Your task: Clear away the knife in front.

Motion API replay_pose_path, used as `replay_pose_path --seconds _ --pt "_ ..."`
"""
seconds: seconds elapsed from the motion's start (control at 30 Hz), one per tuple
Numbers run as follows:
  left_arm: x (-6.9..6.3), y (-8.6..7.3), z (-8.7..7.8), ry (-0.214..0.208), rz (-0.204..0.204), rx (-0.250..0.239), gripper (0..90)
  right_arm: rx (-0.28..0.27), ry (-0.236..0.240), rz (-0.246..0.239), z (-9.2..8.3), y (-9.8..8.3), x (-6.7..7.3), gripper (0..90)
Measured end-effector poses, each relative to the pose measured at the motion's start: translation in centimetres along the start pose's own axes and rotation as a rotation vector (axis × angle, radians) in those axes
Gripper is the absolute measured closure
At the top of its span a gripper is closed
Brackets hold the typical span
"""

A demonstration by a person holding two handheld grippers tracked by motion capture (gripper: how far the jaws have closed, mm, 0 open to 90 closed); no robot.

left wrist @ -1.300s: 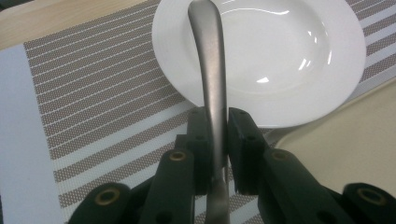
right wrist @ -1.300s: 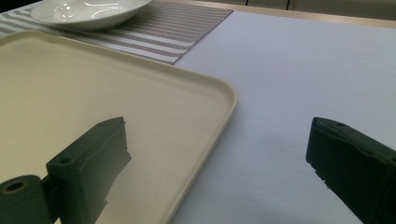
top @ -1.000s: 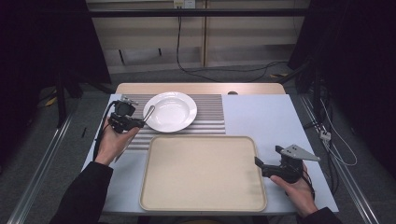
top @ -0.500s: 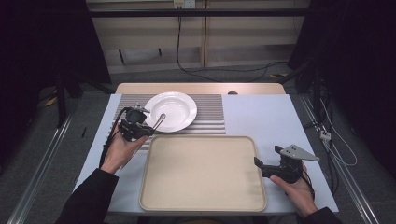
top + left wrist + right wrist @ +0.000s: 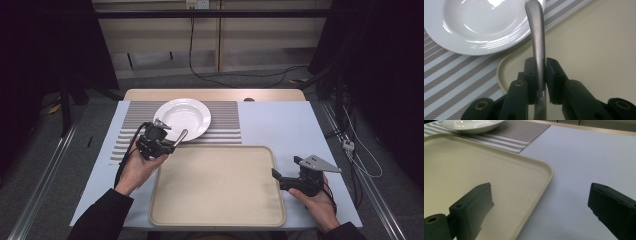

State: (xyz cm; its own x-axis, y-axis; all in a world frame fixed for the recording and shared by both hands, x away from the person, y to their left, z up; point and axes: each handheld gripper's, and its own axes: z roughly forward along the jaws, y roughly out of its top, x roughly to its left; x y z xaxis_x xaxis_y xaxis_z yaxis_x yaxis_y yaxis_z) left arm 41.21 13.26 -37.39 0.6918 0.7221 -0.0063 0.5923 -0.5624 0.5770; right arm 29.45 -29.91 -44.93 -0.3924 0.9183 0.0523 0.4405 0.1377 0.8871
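Steel spoon (image 5: pixel 538 37) pinched in left gripper (image 5: pixel 540 75) | tray (image 5: pixel 215 220) corner at 11 | lower it flat | right gripper (image 5: pixel 544 215) spread, idle

In the left gripper view, the metal handle (image 5: pixel 538 37) clamped in the left hand-held gripper (image 5: pixel 540 75) runs out past the top edge ahead of the jaws, so its far end cannot be seen; its near end drops out of sight below them. It is probably a spoon or fork, but the high view shows it too small to tell. The white plate (image 5: pixel 479 27) ahead-left of the jaws is cut by the top and left edges. In the right gripper view, the right hand-held gripper (image 5: pixel 541 205) has its right-hand jaw cropped at the frame's corner, and the tray (image 5: pixel 486 177) beneath its left-hand jaw runs off the left and bottom.
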Motion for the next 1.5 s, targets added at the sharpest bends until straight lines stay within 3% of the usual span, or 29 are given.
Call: replay_pose_path --seconds 0.43,0.7,0.9,1.07,1.5 --pt "-2.5 -0.2 2.2 -0.031 0.05 0.041 79.7 0.004 -0.008 -0.005 -0.1 0.0 0.1 5.3" --pt "-3.4 -0.3 3.2 -0.042 0.033 0.068 79.7 0.005 -0.009 -0.007 -0.1 0.0 0.1 5.3" --pt "-4.8 -0.7 4.1 -0.048 0.049 0.1 79.7 0.006 -0.005 -0.004 0.0 0.0 0.1 5.5" --pt "-5.1 -0.9 4.8 -0.065 0.06 0.121 79.6 0.005 -0.003 -0.007 -0.1 0.0 0.1 5.5" --pt "-5.0 -1.6 5.6 -0.065 0.034 0.136 79.5 0.007 -0.002 -0.006 -0.1 -0.1 0.1 5.8"
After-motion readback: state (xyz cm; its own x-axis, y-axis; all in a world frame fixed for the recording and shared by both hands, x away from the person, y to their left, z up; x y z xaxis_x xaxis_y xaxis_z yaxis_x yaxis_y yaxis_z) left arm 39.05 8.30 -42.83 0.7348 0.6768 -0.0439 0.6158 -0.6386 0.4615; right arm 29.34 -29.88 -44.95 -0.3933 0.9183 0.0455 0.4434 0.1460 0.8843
